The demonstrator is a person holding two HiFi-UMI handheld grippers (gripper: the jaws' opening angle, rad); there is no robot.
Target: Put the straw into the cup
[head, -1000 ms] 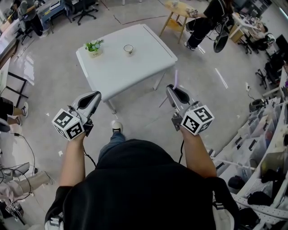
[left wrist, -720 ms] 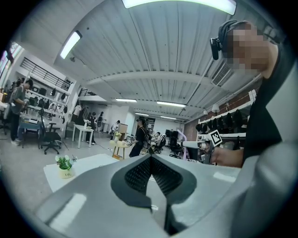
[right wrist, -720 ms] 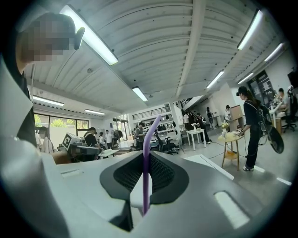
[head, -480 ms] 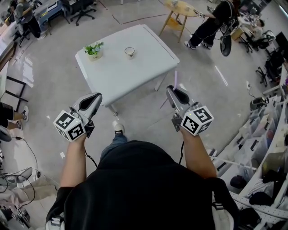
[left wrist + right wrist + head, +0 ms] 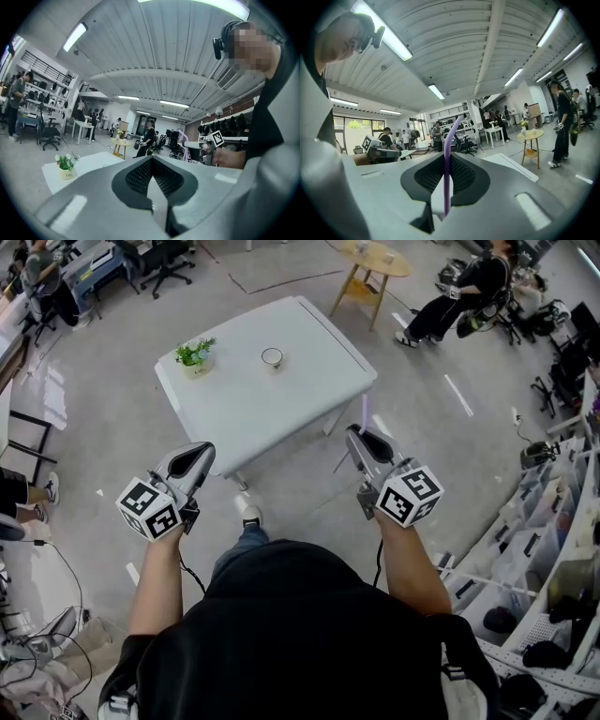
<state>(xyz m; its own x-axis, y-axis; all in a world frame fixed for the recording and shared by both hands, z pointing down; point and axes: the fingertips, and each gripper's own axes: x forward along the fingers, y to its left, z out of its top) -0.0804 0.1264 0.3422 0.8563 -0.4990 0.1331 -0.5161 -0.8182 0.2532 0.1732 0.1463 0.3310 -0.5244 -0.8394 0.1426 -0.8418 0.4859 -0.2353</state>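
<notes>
Straw (image 5: pixel 446 159), purple, stands pinched upright between the jaws of the right gripper (image 5: pixel 362 435), at centre right of the head view, just off the near edge of the white table (image 5: pixel 319 381). The cup (image 5: pixel 272 356) sits on that table in the upper middle, well apart from the straw, with a potted plant (image 5: pixel 195 354) to its left. The left gripper (image 5: pixel 194 458), at lower left, seems pressed together on nothing.

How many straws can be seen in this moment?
1. A purple straw is clamped in the right claw, poking past its tips. None shows in the left claw or on the white table; any others would be hidden.
</notes>
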